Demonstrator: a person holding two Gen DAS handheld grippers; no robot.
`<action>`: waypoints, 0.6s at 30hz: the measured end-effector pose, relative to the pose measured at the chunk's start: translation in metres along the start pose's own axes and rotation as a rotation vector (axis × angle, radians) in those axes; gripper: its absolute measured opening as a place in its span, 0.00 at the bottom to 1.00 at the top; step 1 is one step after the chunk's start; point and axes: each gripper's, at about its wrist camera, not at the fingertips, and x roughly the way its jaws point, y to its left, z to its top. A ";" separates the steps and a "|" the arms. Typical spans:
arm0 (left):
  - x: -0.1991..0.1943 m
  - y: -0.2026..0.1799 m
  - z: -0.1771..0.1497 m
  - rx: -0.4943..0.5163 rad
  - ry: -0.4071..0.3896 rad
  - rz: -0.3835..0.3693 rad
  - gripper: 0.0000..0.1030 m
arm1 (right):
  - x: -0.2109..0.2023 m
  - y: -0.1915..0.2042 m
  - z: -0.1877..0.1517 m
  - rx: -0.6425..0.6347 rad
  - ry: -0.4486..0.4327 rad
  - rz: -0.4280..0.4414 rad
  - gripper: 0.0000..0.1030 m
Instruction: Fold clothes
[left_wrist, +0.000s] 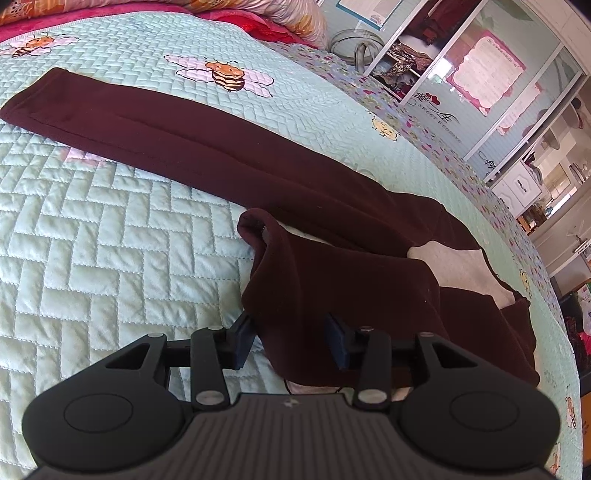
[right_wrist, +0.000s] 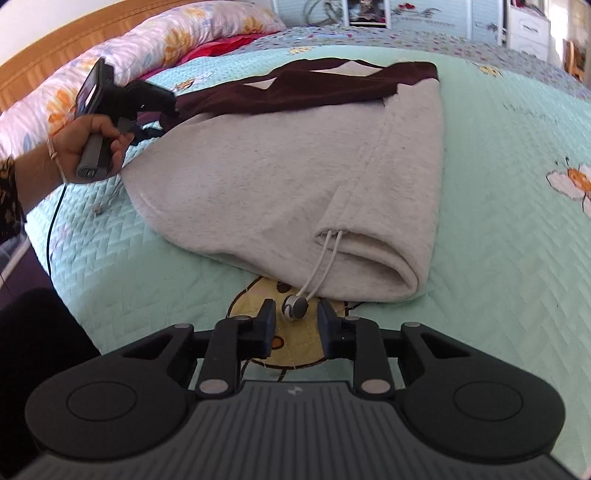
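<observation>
Grey fleece of the hoodie's hood (right_wrist: 295, 173) is being seen spread flat on the mint quilted bed (right_wrist: 498, 229), its drawstring toggle (right_wrist: 294, 307) lying loose between the parted right tongs (right_wrist: 296, 325). A maroon fold of the hoodie body (left_wrist: 332, 280) is being bracketed by the left tongs (left_wrist: 291, 341), spread apart. Farther off, the maroon sleeve (left_wrist: 147, 122) is being shown stretched straight across the quilt.

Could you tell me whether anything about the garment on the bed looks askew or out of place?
The grey hood's drawstring trails off the hood onto the quilt, its toggle lying loose.
</observation>
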 end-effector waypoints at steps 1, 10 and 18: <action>0.000 0.000 0.000 0.000 0.000 0.000 0.44 | 0.000 -0.003 0.001 0.035 -0.006 0.005 0.29; 0.000 0.003 0.002 -0.015 0.008 -0.012 0.46 | -0.001 -0.005 0.000 0.042 0.009 0.016 0.16; 0.000 0.004 0.003 -0.031 0.008 -0.028 0.47 | 0.003 0.003 -0.004 -0.037 0.040 0.007 0.15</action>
